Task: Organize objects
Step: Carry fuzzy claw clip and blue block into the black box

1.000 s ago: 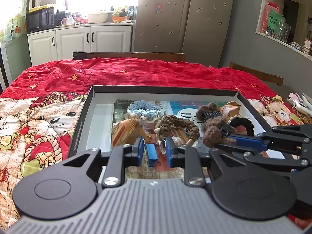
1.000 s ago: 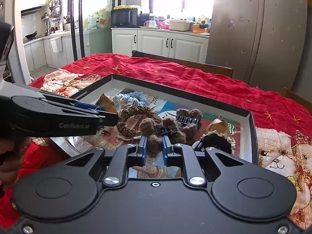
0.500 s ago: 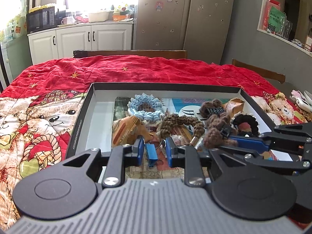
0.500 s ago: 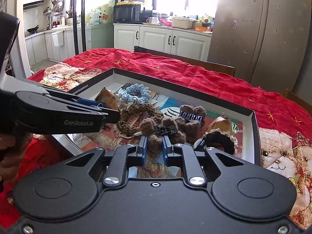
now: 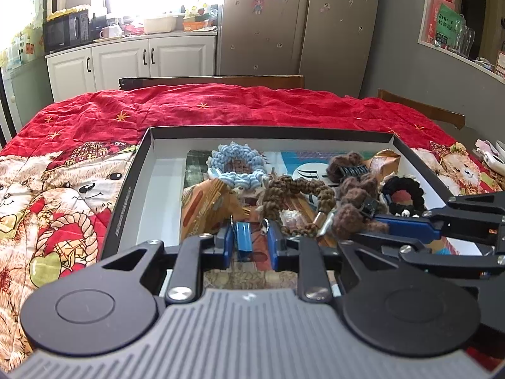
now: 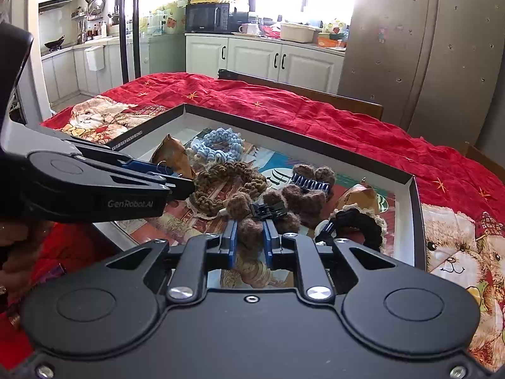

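Scrunchies (image 5: 235, 169) crowd tray (image 5: 126, 195); left claw (image 5: 251, 241) pinches blue clip (image 5: 243, 240), right claw (image 6: 250, 237) pinches brown hair claw (image 6: 252, 224).

Fuzzy brown crocheted hair clip (image 6: 252, 221), matt black cardboard tray (image 5: 126, 195), wrinkled red cloth cover (image 5: 221, 107), glossy metal fridge (image 6: 426, 47).

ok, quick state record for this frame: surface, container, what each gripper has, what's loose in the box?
surface: red bear-print quilt
container: shallow black-rimmed box, open top
left gripper: jaws closed on blue binder clip
right gripper: jaws closed on brown fuzzy hair clip
loose in box: light blue scrunchie; brown braided ring; black scrunchie; second brown clip; orange packet
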`<action>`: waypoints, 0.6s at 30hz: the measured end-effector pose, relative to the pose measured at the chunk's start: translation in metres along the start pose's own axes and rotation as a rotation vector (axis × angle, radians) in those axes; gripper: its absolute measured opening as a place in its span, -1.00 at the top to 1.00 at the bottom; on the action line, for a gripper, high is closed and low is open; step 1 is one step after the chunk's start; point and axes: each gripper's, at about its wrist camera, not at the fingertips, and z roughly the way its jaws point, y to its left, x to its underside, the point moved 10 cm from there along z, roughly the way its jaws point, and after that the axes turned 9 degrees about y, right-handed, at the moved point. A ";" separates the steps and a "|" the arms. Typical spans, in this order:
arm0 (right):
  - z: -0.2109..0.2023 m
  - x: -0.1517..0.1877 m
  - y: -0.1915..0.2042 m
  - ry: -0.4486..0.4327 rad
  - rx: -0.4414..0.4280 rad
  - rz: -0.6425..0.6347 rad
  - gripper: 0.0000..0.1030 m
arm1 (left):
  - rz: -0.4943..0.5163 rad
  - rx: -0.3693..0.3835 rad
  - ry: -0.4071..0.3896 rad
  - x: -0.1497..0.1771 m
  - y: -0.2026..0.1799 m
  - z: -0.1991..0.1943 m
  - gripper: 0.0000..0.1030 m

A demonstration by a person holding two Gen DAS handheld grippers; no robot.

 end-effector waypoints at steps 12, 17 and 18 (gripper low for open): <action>0.002 0.000 0.002 0.002 -0.008 -0.005 0.65 | 0.008 -0.001 0.008 0.001 -0.001 0.002 0.49; 0.003 0.001 0.003 0.005 -0.009 -0.006 0.63 | 0.012 -0.002 0.010 0.002 -0.002 0.002 0.38; 0.003 0.001 0.003 0.005 -0.010 -0.006 0.63 | 0.013 -0.002 0.011 0.002 -0.002 0.002 0.37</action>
